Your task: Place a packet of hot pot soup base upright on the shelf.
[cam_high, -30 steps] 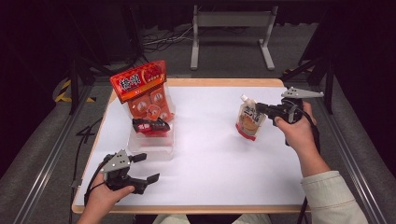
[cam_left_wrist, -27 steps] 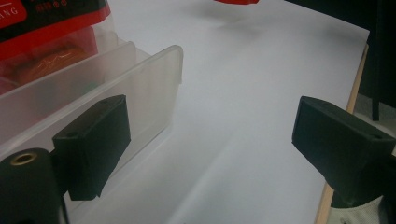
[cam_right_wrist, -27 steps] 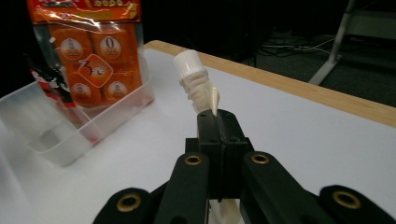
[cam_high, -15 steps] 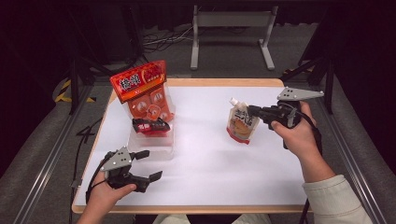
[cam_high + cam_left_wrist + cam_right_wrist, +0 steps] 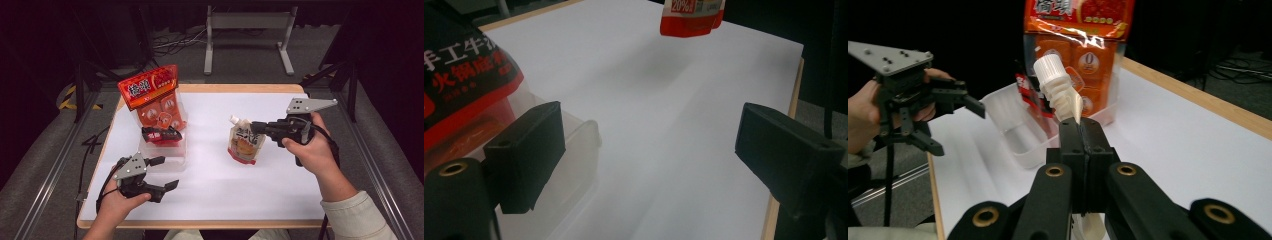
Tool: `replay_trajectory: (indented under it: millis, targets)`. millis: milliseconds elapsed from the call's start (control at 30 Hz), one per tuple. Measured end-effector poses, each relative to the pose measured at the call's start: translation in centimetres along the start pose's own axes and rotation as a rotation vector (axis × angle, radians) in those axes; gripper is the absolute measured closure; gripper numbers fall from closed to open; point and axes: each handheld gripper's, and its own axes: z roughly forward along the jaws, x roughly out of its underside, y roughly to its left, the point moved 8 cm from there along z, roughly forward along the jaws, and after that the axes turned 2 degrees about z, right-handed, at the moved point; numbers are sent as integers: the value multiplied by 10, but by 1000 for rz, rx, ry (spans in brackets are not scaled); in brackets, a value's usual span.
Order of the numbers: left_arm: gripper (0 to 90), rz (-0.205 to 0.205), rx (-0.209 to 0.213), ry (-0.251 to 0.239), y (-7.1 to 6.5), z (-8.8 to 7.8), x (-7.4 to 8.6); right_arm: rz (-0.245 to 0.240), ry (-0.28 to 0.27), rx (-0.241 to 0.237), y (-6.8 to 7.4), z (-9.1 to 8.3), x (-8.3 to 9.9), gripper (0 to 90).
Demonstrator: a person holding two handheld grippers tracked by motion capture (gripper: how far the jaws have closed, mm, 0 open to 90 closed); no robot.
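While the pouch hangs off the table, the job reads as half done; view by view:

High view, right gripper point(image 5: 256, 127): jaws pinched tight on the upper edge of a spouted pouch point(image 5: 245, 145), which hangs over the middle-right of the white table point(image 5: 215, 180).
High view, left gripper point(image 5: 162, 172): jaws spread wide, nothing between them, just in front of the clear bin point(image 5: 172, 157).
High view, bin contents: a tall orange snack bag point(image 5: 155, 102) stands in the bin, with a small dark red packet point(image 5: 161, 134) before it.
High view, progress: the pouch is picked up; by my judgement, carrying it to the bin and letting go are left.

Left gripper view, fingers point(image 5: 526, 152): far apart and empty; the bin's rim point(image 5: 584, 135) lies just beside the left one.
Left gripper view, writing: "20%" on the pouch's point(image 5: 691, 17) red bottom edge; white Chinese characters on the dark red packet point(image 5: 464, 80), not clear enough to copy.

Right gripper view, grip: the closed jaws clamp the pouch just under its white ribbed cap point(image 5: 1053, 75).
Right gripper view, writing: a "0" on the orange bag point(image 5: 1083, 45); its large characters are cut off.
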Motion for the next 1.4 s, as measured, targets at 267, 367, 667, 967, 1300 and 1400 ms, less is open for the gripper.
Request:
replay_trajectory:
  millis: [267, 367, 667, 967, 1300, 1400]
  targets:
    - [133, 14, 34, -27, -7, 12, -18, -64, 23, -84, 27, 16, 0, 900]
    - [134, 16, 45, -33, -8, 14, -22, -79, 27, -106, 33, 20, 0, 900]
    - [168, 43, 91, -60, -18, 27, -41, -123, 47, -170, 56, 35, 2, 900]
    - [179, 65, 144, -65, -27, 44, -55, -139, 49, -206, 64, 43, 3, 900]
    - [174, 39, 209, -82, -33, 59, -58, -168, 49, -228, 71, 50, 5, 900]
    - [203, 45, 228, -94, -34, 63, -59, -181, 53, -241, 74, 54, 6, 900]
